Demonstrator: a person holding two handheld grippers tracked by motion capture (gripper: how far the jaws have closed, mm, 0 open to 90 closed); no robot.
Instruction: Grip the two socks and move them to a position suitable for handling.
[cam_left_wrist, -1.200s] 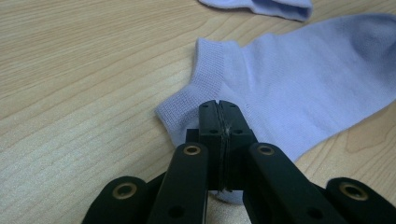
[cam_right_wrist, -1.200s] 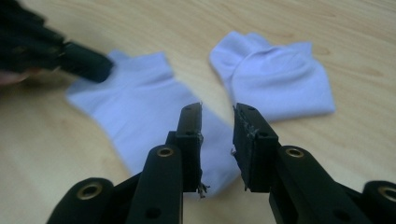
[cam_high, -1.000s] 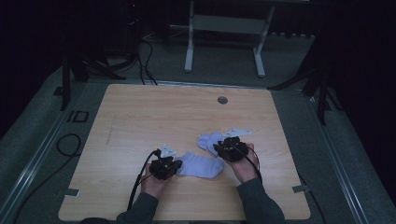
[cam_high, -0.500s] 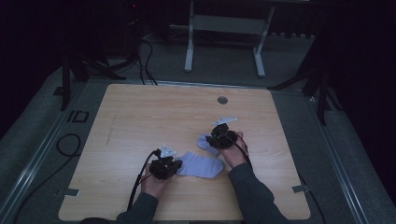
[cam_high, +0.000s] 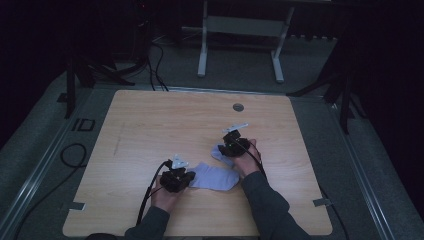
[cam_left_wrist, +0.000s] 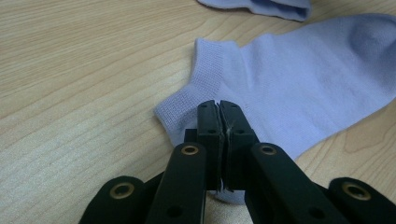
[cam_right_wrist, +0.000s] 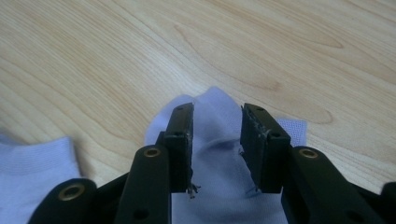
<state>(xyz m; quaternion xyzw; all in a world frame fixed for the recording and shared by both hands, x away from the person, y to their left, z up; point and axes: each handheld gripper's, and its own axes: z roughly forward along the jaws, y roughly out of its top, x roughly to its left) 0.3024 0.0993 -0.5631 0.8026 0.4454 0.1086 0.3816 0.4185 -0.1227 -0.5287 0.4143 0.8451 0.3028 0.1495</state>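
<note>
Left gripper (cam_left_wrist: 218, 108): jaws pressed together, pinching the cuff edge of the near sock (cam_left_wrist: 299, 88). The hold looks firm; this sock lies flat on the table (cam_high: 150, 130), its toe running toward 3 o'clock from the gripper in the high view, where the left gripper (cam_high: 176, 176) sits at the table's 6 o'clock edge.

Right gripper (cam_right_wrist: 215, 122): jaws spread, with a fold of the far sock (cam_right_wrist: 219, 154) lying between the pads but not pressed by them. The jaws have just been opening. Against the picture a second ago, this gripper has shifted from about 4 o'clock of the table centre toward the middle, and in the high view the right gripper (cam_high: 234, 142) now sits over the far sock (cam_high: 220, 151), which is bunched smaller beneath it than it was.

Judgement: the right side has let go or is re-seating its hold, so the far sock is loose at present while the near sock (cam_high: 215, 176) is pinned. The two socks touch or nearly touch at the near sock's toe end; pairing them is not yet finished.

Markings: "ID" (cam_high: 82, 124) reads on the floor strip at the table's 9 o'clock side. No brand or label is legible on either sock or gripper.
</note>
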